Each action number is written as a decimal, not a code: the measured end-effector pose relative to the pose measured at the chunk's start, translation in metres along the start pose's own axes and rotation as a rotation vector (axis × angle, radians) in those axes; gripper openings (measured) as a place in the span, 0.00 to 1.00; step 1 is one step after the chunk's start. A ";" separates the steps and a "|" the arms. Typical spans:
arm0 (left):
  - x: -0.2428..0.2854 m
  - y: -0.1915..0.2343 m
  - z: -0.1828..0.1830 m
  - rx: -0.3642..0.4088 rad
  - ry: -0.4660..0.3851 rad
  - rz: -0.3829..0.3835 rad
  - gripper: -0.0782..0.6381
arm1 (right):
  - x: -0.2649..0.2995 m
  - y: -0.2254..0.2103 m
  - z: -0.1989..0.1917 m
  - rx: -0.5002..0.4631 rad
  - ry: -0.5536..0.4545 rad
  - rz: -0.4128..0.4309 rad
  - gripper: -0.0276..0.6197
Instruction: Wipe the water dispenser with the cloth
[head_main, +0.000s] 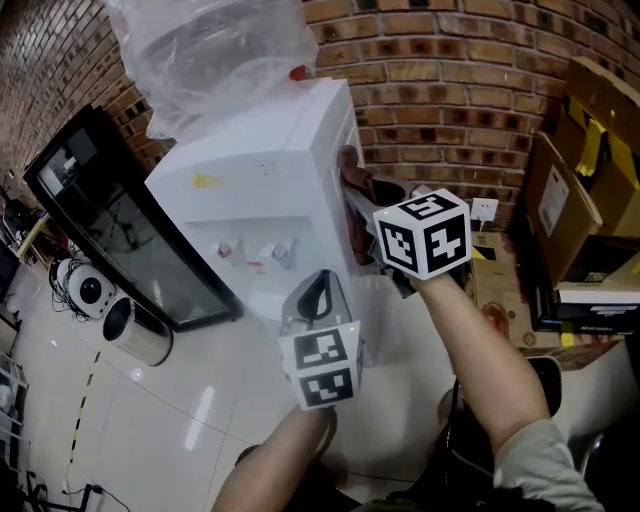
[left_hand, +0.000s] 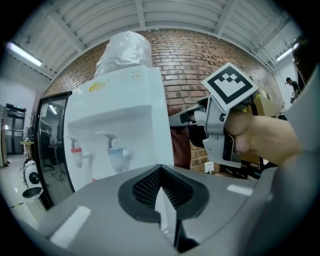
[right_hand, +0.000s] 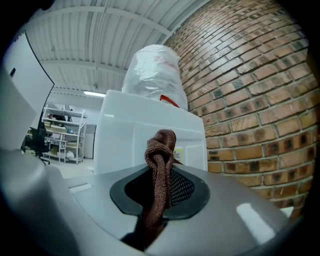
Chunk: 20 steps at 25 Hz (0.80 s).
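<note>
The white water dispenser stands against the brick wall with a plastic-wrapped bottle on top. My right gripper is shut on a brown cloth and holds it against the dispenser's right side panel. In the right gripper view the cloth sticks up, bunched, from between the jaws in front of the dispenser. My left gripper hangs in front of the dispenser below the taps, shut with nothing in it. From the left gripper view I see the right gripper and the cloth.
Red and blue taps sit on the dispenser's front. A black glass-door cabinet stands to its left, a steel bin on the tiled floor. Cardboard boxes are stacked at the right, near a wall socket.
</note>
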<state>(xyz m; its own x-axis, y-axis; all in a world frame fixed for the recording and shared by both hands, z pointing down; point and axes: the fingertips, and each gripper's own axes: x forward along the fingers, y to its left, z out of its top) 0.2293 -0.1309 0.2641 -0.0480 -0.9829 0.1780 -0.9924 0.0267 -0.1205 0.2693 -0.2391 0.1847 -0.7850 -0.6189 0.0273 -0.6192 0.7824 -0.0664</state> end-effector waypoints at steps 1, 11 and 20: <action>0.001 -0.001 -0.008 0.002 0.003 -0.001 0.11 | 0.000 -0.001 -0.008 0.009 0.000 0.000 0.15; 0.020 -0.010 -0.074 0.008 0.035 -0.031 0.11 | 0.006 -0.012 -0.074 0.023 0.056 0.008 0.15; 0.018 -0.015 -0.082 0.045 0.013 -0.059 0.11 | 0.009 -0.014 -0.120 -0.017 0.135 -0.010 0.15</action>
<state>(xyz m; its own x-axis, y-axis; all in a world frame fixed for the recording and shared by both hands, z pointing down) 0.2335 -0.1336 0.3491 0.0091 -0.9801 0.1985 -0.9875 -0.0401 -0.1526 0.2687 -0.2475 0.3051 -0.7738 -0.6125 0.1618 -0.6261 0.7782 -0.0484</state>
